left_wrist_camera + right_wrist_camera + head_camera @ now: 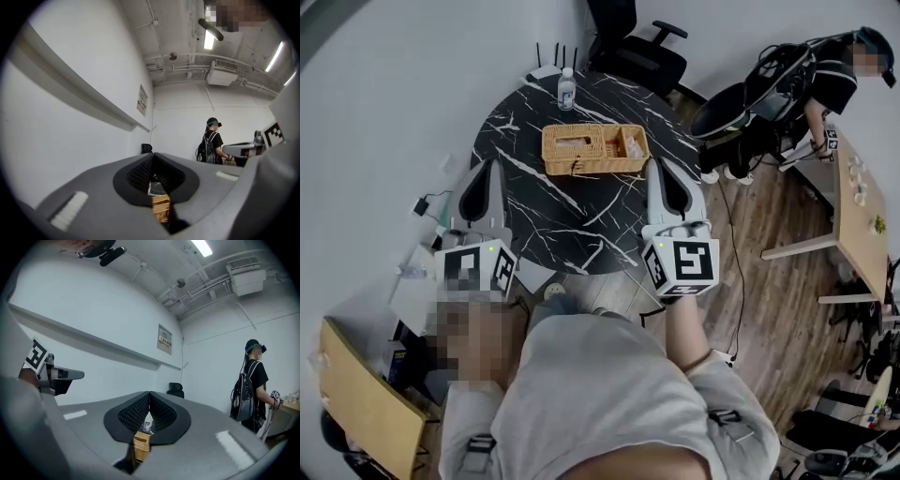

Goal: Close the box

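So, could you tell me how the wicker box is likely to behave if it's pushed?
The wicker box is low and wide, so it would probably slide rather than tip. Its woven walls look light and slightly yielding. The glossy table likely offers little grip, so it may skid.

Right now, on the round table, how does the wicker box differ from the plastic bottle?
The wicker box is low, wide and tan. The bottle is narrow, clear and stands upright.
The wicker box lies near the table's middle, while the bottle stands by the far edge.
The wicker box is open on top, with things showing inside, but the bottle has its white cap on.
Both rest on the black marbled table, apart from each other.
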